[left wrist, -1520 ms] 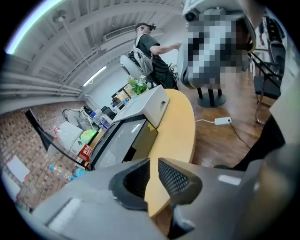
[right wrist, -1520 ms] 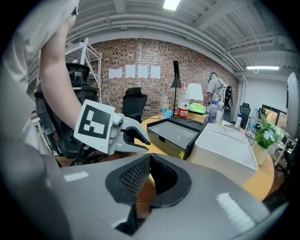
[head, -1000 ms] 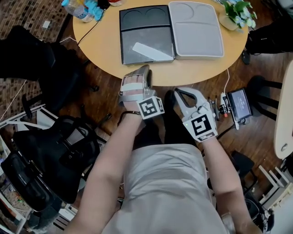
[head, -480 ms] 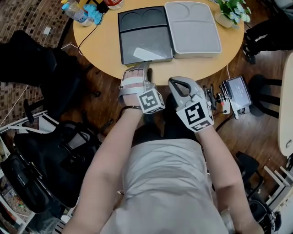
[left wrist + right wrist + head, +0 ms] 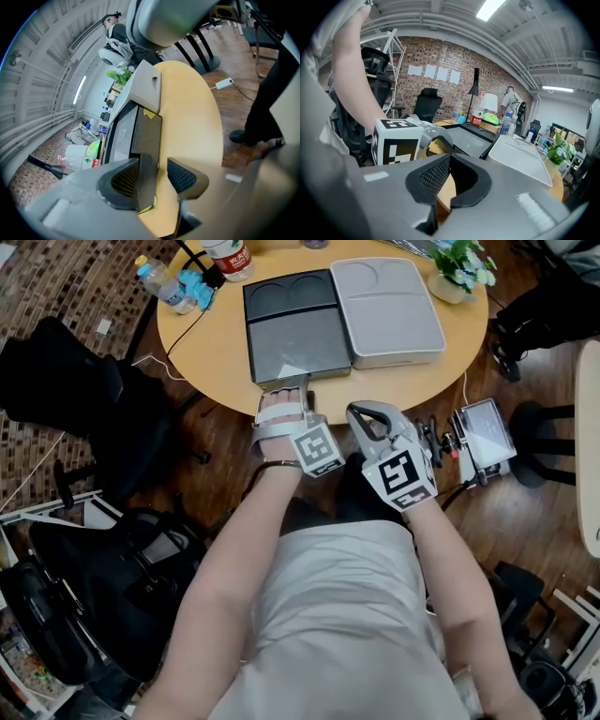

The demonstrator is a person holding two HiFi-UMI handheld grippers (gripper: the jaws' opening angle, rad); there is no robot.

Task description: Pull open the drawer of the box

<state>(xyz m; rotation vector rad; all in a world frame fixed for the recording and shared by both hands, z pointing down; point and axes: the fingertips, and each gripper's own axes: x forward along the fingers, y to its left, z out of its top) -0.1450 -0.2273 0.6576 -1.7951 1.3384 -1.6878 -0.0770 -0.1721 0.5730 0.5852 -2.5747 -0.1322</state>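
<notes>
A flat dark box [image 5: 295,329] lies on the round wooden table [image 5: 216,343], with a grey box [image 5: 386,307] against its right side. My left gripper [image 5: 293,388] is at the dark box's near edge. In the left gripper view its jaws [image 5: 153,168] straddle the box's dark front panel [image 5: 146,140] and are opening. One pad lies against the panel; the other stands apart from it. My right gripper [image 5: 367,418] hangs off the table's near edge, to the right. Its jaws [image 5: 448,159] are shut with nothing in them.
A potted plant [image 5: 457,273] stands at the table's far right, and bottles [image 5: 155,277] at its far left. A cable [image 5: 178,310] runs off the left edge. A black chair [image 5: 75,381] stands to the left, a small screen device [image 5: 483,432] on the floor to the right.
My left gripper has moved forward from the table's edge to the dark box's front panel. The right gripper has stayed beside it, off the table.
</notes>
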